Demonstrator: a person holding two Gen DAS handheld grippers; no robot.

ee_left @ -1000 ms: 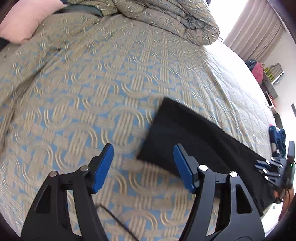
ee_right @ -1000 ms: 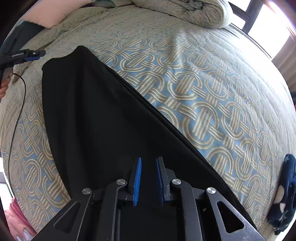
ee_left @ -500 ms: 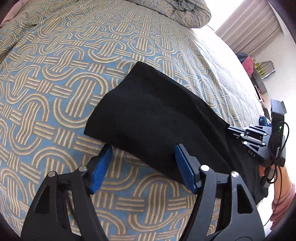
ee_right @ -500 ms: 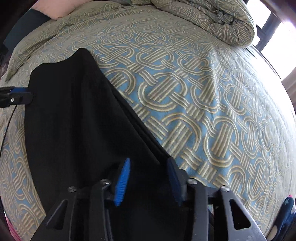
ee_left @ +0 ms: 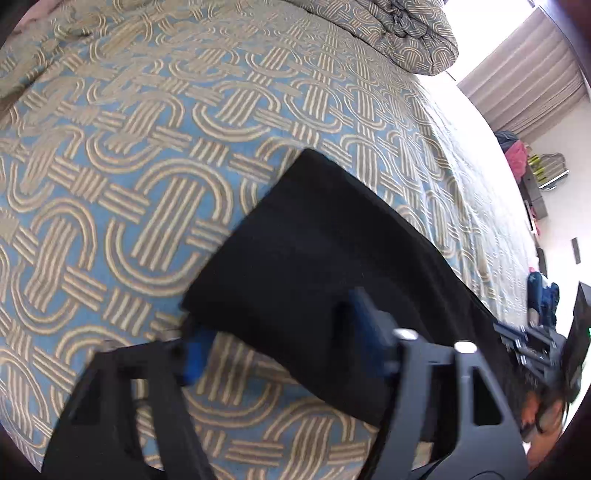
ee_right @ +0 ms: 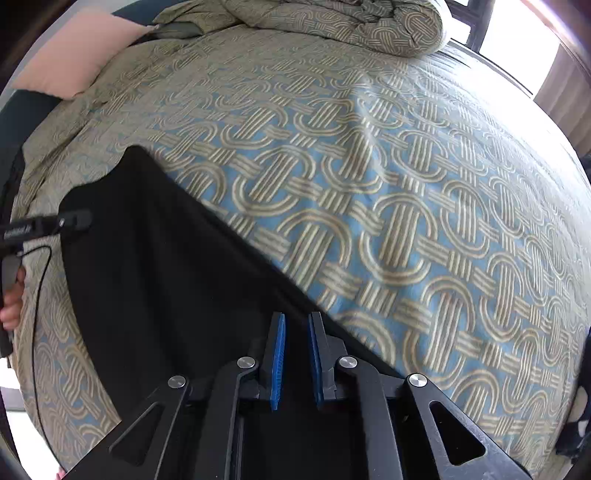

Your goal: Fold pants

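Observation:
Black pants [ee_left: 314, 258] lie flat in a long strip on the patterned bedspread [ee_left: 147, 166]. My left gripper [ee_left: 280, 336] is at their near end: one blue pad sits at the cloth's corner, the other over the cloth. Its jaws are closing but still stand wide, and the view is blurred. In the right wrist view the pants [ee_right: 155, 266] run from the left gripper's tip [ee_right: 74, 219] to my right gripper [ee_right: 295, 354]. That gripper's pads stand a narrow gap apart on the black cloth at its long edge. From the left wrist view the right gripper [ee_left: 532, 347] shows at the far end.
A bunched duvet [ee_right: 332, 22] lies at the far side of the bed, a pink pillow [ee_right: 70, 62] at the far left. A dark blue garment [ee_left: 541, 295] sits near the bed's right edge. A thin cable [ee_right: 37, 295] hangs from the left gripper. Curtains [ee_left: 524, 70] hang beyond.
My left gripper has come down over the pants' end, so the corner now lies between its fingers. The right gripper's jaws spread half a second ago and have narrowed again on the cloth.

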